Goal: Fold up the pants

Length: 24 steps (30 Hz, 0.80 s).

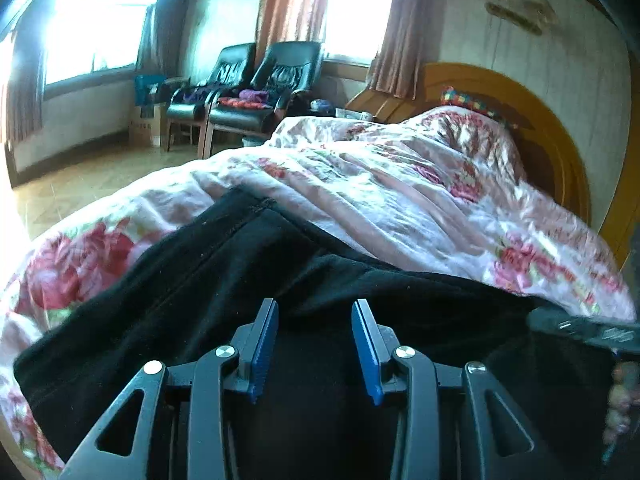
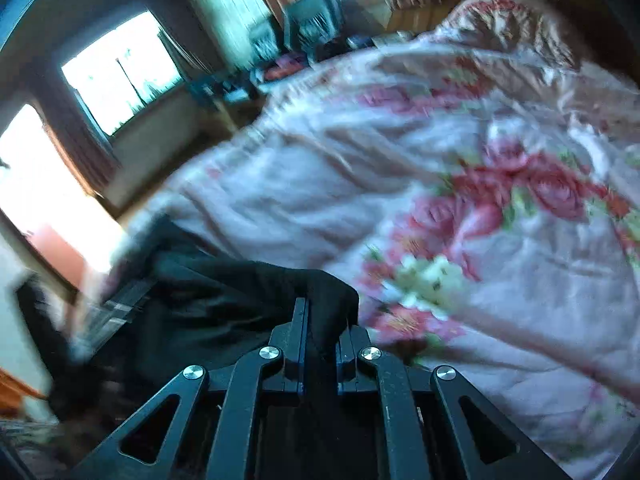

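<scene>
Left wrist view first: two black chairs [image 1: 256, 92] stand by the far windows, with bright clutter on their seats and a cardboard box [image 1: 145, 126] beside them. Pink curtains [image 1: 294, 0] hang between the panes. A wooden headboard [image 1: 520, 120] curves behind the bed, which is covered by a rumpled floral quilt [image 1: 400, 184]. Nothing lies between my tongs and the cloth.

The black pants [image 1: 224, 276] lie on the near part of the quilt, spread right under and ahead of my left tongs [image 1: 315, 308]. Those tongs stand apart, blue pads clear of each other, with dark fabric below the gap; I cannot tell whether the pads touch it. A seam runs along the pants from near left up toward a far tip, so the long axis in this view slants away toward the middle of the bed.

In the right wrist view, which is blurred, my right tongs [image 2: 324, 320] are clamped on a bunched fold of the pants [image 2: 224, 292], the cloth rising in a hump between the pads. From there the pants trail off to the left, toward the bed's edge.
</scene>
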Each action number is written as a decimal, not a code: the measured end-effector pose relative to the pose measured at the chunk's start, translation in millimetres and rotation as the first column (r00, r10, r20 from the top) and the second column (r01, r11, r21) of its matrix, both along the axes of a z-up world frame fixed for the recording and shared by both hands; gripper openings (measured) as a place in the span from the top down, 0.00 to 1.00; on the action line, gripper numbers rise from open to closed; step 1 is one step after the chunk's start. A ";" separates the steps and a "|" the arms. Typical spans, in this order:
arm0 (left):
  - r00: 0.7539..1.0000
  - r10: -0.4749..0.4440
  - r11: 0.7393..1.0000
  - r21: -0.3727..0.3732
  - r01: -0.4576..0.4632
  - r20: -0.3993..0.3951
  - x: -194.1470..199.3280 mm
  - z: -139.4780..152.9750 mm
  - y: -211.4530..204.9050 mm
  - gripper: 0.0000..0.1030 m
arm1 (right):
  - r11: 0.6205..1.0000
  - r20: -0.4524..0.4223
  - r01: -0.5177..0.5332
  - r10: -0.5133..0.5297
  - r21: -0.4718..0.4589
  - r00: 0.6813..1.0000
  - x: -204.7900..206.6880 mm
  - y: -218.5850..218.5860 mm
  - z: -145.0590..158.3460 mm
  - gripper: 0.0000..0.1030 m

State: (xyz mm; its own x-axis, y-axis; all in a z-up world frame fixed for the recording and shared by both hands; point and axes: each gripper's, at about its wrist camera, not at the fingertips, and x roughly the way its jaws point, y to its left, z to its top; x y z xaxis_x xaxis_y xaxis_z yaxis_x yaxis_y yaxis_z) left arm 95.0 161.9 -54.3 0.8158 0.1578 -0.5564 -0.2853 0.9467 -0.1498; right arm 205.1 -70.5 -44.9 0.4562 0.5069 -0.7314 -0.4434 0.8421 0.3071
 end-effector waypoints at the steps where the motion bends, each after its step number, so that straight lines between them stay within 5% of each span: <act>1: 1.000 -0.013 1.000 0.027 0.014 -0.014 4.1 -1.7 -3.6 0.63 | 1.000 -0.011 0.013 -0.014 -0.022 1.000 5.1 -1.9 -11.3 0.88; 5: 0.999 -0.016 0.999 0.048 0.018 -0.042 12.7 -8.1 -2.3 0.63 | 0.989 -0.012 0.142 -0.142 0.042 0.990 10.9 -26.0 -6.8 0.53; 8: 1.000 -0.009 1.000 0.016 0.010 -0.025 10.5 -5.7 2.8 0.63 | 0.925 -0.004 0.350 -0.354 0.148 0.935 -7.1 -78.6 16.4 0.53; 10: 1.000 0.009 0.999 0.035 -0.008 -0.015 8.6 -1.8 -0.7 0.63 | 0.894 0.016 0.386 -0.399 0.228 0.917 -35.5 -109.4 32.2 0.53; 15: 0.998 -0.066 0.985 0.160 0.062 0.022 -3.1 7.7 -35.3 0.51 | 0.910 0.133 0.379 -0.401 0.168 0.906 -111.1 -136.9 50.0 0.53; 18: 0.972 -0.231 0.948 0.238 0.212 0.055 -14.6 12.0 -71.8 0.49 | 0.927 0.163 0.367 -0.375 0.075 0.913 -143.1 -144.9 36.3 0.53; 21: 0.921 -0.388 0.877 0.318 0.361 0.023 -23.1 5.5 -108.7 0.49 | 0.908 0.126 0.418 -0.416 0.019 0.900 -149.3 -160.0 15.7 0.53; 24: 0.928 -0.363 0.847 0.384 0.367 -0.084 -14.7 -11.8 -121.7 0.46 | 0.853 0.128 0.522 -0.514 -0.029 0.848 -145.7 -184.8 -1.0 0.58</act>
State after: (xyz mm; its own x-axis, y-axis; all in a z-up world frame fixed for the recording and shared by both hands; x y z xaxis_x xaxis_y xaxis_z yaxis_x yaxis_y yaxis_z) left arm 80.3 40.2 -66.0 0.8530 0.0525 -0.5192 0.0926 0.9639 0.2497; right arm 59.4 -255.3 -45.9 0.7198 0.1307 -0.6818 0.0344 0.9742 0.2231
